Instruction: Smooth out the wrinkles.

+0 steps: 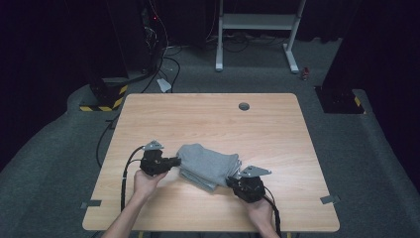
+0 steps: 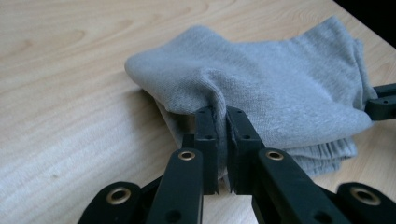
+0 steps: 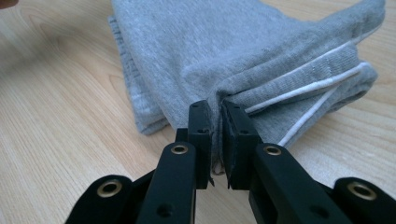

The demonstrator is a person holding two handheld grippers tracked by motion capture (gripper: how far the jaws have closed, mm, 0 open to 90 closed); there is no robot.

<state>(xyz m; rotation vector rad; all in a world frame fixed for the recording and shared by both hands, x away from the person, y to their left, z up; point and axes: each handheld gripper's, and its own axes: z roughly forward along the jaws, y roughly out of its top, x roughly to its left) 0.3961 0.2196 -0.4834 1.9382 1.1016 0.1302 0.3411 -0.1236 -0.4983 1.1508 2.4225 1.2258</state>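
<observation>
A folded grey garment (image 1: pixel 208 164) lies on the wooden table (image 1: pixel 213 119), near the front middle. My left gripper (image 1: pixel 177 161) is at its left end, shut on a pinch of the grey fabric (image 2: pixel 261 88); the jaws (image 2: pixel 222 116) stand almost together with cloth between them. My right gripper (image 1: pixel 232 180) is at the garment's front right corner, shut on the cloth (image 3: pixel 219 56) too, with fabric drawn into the narrow gap at its tips (image 3: pixel 215 108). White piping (image 3: pixel 308 86) runs along the folded edges there. The right gripper's jaw tip (image 2: pixel 383 100) peeks in from the far side.
A small grey grommet (image 1: pixel 243 106) sits in the table near its far edge. Bare wood surrounds the garment. Beyond the table are a white frame stand (image 1: pixel 257 29), cables and a yellow-black striped base (image 1: pixel 106 101) on grey carpet.
</observation>
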